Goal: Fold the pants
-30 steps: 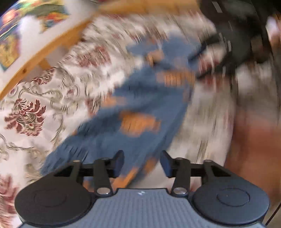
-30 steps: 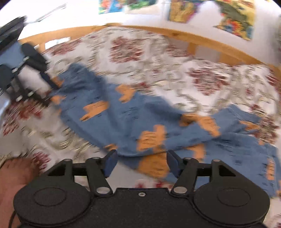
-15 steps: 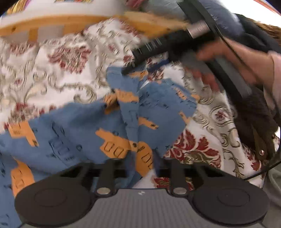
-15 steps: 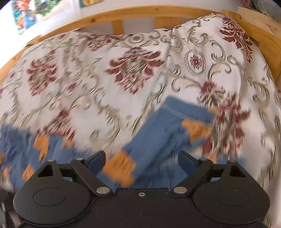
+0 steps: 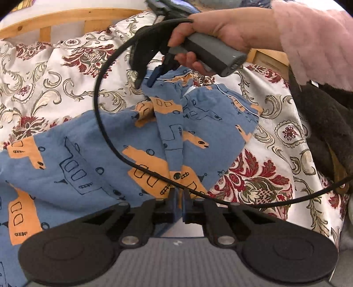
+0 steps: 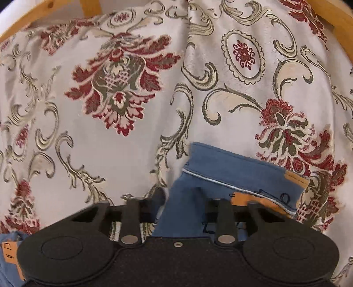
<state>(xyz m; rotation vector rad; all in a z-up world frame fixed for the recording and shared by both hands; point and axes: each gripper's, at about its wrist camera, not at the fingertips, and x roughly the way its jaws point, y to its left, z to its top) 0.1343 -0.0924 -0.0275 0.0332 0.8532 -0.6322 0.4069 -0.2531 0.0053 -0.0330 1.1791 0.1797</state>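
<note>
Left gripper (image 5: pixel 179 196) pinched narrow on pants (image 5: pixel 88 141) fold. Right gripper (image 6: pixel 181 198) fingers spread around pants waistband (image 6: pixel 238 167); grip unclear. Spread over bedcover (image 6: pixel 123 141).

Both wrist views close over pants (image 5: pixel 92 154)

The pants (image 5: pixel 83 136) are showing as soft matt blue cloth with orange printed patches and a thin pale piping along the waistband. The bedspread (image 6: pixel 132 143) under them is looking like woven brocade with a slight sheen, its red and olive motifs raised. The bed frame (image 5: pixel 66 16) is showing smooth, pale varnished wood. The left gripper (image 5: pixel 178 199) is showing matt black plastic arms, small bright metal pivots and a ribbed grey body. The cable (image 5: pixel 99 92) is looking like smooth black rubber, perhaps. The sleeve (image 5: pixel 313 37) is appearing as fluffy pink fleece.
</note>
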